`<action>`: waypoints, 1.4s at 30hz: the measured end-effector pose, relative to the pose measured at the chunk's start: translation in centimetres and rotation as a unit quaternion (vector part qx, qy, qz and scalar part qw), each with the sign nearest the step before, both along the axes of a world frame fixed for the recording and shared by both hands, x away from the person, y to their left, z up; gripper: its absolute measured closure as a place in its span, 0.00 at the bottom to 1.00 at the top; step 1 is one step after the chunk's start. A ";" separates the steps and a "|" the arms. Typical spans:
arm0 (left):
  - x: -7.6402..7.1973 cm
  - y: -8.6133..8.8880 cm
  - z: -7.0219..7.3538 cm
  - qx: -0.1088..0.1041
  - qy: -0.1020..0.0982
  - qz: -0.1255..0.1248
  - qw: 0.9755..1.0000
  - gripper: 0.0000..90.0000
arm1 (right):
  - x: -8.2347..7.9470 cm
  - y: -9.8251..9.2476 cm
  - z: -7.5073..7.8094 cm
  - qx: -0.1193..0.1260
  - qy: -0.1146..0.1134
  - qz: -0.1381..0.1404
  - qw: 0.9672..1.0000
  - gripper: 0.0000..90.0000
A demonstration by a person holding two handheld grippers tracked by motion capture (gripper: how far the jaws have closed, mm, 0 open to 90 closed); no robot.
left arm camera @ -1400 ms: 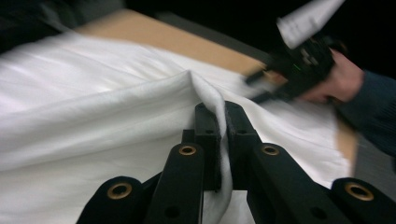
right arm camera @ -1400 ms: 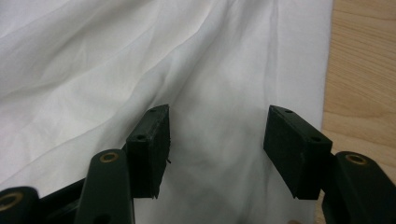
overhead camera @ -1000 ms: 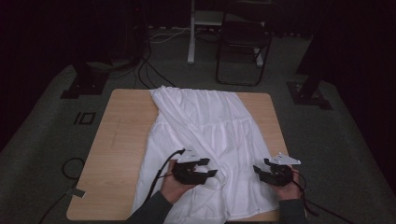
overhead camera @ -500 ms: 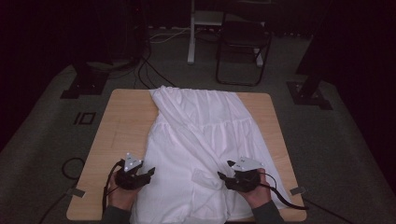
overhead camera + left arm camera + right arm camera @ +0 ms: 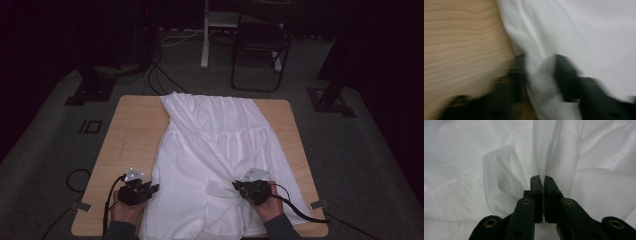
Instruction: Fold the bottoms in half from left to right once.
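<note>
High view: white garment (image 5: 215, 165) on table (image 5: 130, 130).

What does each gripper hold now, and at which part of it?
Both hold the white garment. The left gripper pinches its left side edge beside the bare table; the right gripper pinches a raised fold in its lower right part.

The garment (image 5: 215, 165) is thin white cloth, matt and soft, creased into fine folds and gathered pleats. It lies on a surface (image 5: 135, 135) of pale wood with visible grain and a smooth, dull finish. Each tool, left (image 5: 150, 189) and right (image 5: 237, 186), looks like matt black plastic with small brass-coloured rivets.
</note>
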State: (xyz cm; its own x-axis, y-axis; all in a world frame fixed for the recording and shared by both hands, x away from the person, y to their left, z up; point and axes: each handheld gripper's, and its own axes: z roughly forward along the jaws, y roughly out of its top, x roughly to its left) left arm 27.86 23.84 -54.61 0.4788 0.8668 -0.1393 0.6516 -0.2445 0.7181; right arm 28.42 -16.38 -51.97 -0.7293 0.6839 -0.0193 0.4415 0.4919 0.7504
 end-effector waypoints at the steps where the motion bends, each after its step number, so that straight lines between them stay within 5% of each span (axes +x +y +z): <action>1: -0.3 -0.2 0.6 0.003 -0.013 0.000 1.000 0.98 | -0.1 -0.4 0.6 0.009 -0.005 -0.006 1.000 0.98; 7: -2.8 -0.9 6.8 -0.035 -0.102 -0.002 0.994 0.99 | -0.6 -1.9 2.9 0.033 -0.033 -0.017 0.999 0.98; 10: -3.2 -2.0 9.2 -0.024 -0.125 0.000 0.992 0.98 | -1.3 -3.7 5.4 0.086 -0.057 -0.020 0.994 0.98; 12: -2.8 -3.3 9.5 -0.005 -0.117 -0.001 0.993 0.95 | -1.8 -5.5 7.0 0.103 -0.093 -0.056 0.989 0.98; 14: -2.2 -4.9 8.6 0.010 -0.117 -0.010 0.993 0.76 | -1.9 -7.9 8.1 0.109 -0.117 -0.101 0.982 0.98; 18: -0.8 -8.6 5.6 0.028 -0.084 -0.047 0.995 0.59 | -0.9 -12.0 6.3 0.070 -0.113 -0.181 0.974 0.98; 20: -0.1 -10.5 3.8 0.040 -0.064 -0.083 0.994 0.58 | -0.1 -13.3 4.2 0.054 -0.087 -0.196 0.975 0.98; 24: 1.5 -13.2 -0.1 0.097 -0.021 -0.090 0.991 0.58 | 1.7 -14.5 -0.4 0.021 -0.029 -0.205 0.978 0.98; 26: 2.0 -13.2 -0.9 0.087 -0.023 -0.079 0.993 0.69 | 2.3 -14.6 -2.3 0.017 -0.003 -0.206 0.978 0.98; 28: 2.5 -12.8 -0.7 0.108 -0.026 -0.075 0.991 0.88 | 2.6 -14.3 -3.5 0.011 0.014 -0.202 0.979 0.98; 30: 3.1 -12.3 -0.6 0.130 -0.036 -0.074 0.988 0.97 | 3.0 -13.9 -4.1 -0.001 0.020 -0.190 0.982 0.98; 41: 9.1 -9.2 -0.5 0.196 -0.057 0.019 0.979 0.98 | 5.5 -10.6 -4.5 0.023 0.028 -0.136 0.990 0.97; 42: 10.6 -8.7 -0.4 0.224 -0.060 0.039 0.972 0.98 | 5.8 -10.3 -4.5 0.025 0.029 -0.132 0.990 0.97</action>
